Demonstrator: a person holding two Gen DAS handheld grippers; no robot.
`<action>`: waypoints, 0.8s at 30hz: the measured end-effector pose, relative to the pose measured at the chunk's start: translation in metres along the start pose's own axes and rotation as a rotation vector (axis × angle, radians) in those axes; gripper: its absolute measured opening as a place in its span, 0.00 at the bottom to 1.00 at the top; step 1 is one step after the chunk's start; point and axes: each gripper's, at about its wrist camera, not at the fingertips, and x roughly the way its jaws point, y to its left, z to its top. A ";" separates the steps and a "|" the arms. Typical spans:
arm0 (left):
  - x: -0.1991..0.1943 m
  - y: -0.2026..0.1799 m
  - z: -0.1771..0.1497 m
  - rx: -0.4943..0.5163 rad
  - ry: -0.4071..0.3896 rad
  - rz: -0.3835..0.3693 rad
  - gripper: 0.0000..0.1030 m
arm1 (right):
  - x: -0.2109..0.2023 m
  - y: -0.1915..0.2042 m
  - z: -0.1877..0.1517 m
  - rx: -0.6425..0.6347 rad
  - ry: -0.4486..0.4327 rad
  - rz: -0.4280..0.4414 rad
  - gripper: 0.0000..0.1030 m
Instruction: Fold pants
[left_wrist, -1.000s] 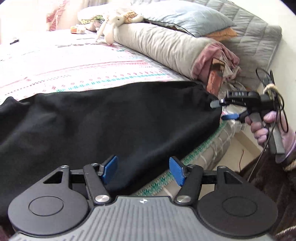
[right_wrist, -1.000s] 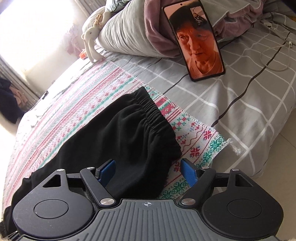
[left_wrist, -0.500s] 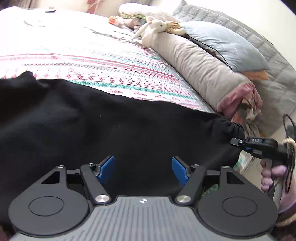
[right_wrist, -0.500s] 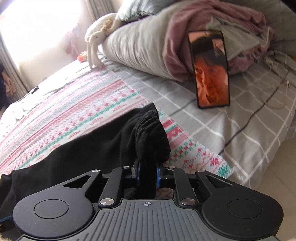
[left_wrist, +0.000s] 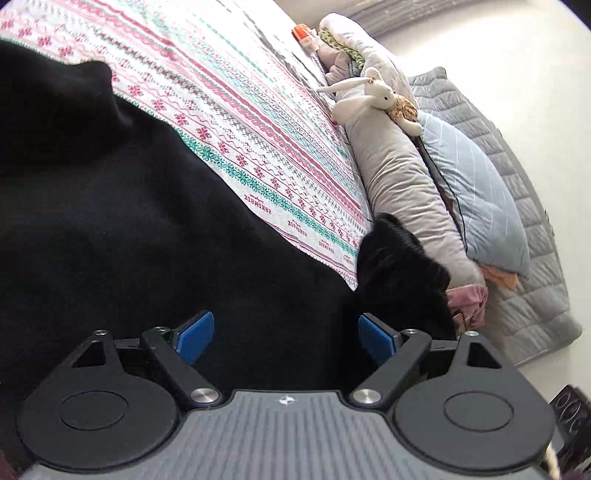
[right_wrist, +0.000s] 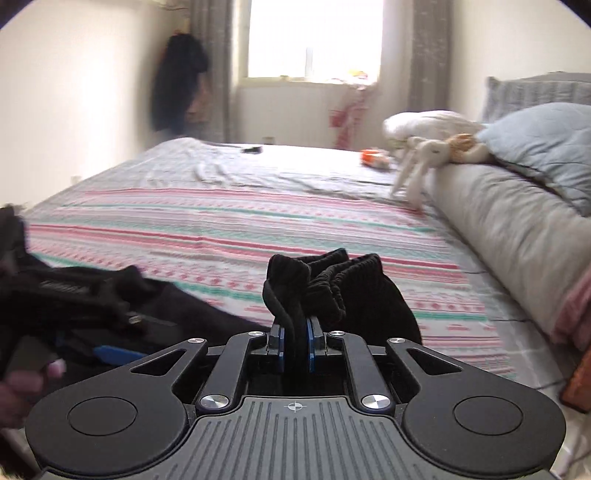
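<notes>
Jaws of the right gripper (right_wrist: 295, 345) are pressed together on a bunch of the elastic waistband (right_wrist: 325, 280), which stands up in gathered ruffles just past the blue pads, so the black pants (right_wrist: 354, 302) are pinched at their waist end and appear lifted a little off the bed (right_wrist: 258, 218). Jaws of the left gripper (left_wrist: 284, 334) are spread wide with black cloth lying between and under the blue pads, touching nothing that I can make out; they grip nothing. From there the pants (left_wrist: 147, 229) run out as a broad dark sheet over the near and left part of the striped blanket (left_wrist: 258, 147), with the waist end humped up at the right by the long grey bolster (left_wrist: 402, 192). In the right wrist view the left gripper shows blurred at the near left, low over the cloth. Farther off lie a toy rabbit (right_wrist: 424, 158), a blue pillow (right_wrist: 546, 144) and, at the far wall, the window (right_wrist: 314, 37). My reading is that the first fold is only being set up: one corner is secured, the other is not. Next, the left jaws would need to settle onto the fabric edge and pinch it, so both ends can be raised together and carried across evenly, without the slack middle dragging or bunching.
</notes>
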 end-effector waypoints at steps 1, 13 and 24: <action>-0.002 0.005 0.001 -0.039 -0.003 -0.029 0.97 | 0.002 0.006 0.000 -0.004 0.016 0.074 0.11; 0.003 0.025 -0.008 -0.188 0.046 -0.146 0.97 | -0.015 -0.003 -0.016 0.037 0.064 0.227 0.67; 0.024 0.008 -0.014 -0.083 0.125 -0.115 0.97 | 0.010 0.025 -0.055 -0.154 0.179 0.160 0.69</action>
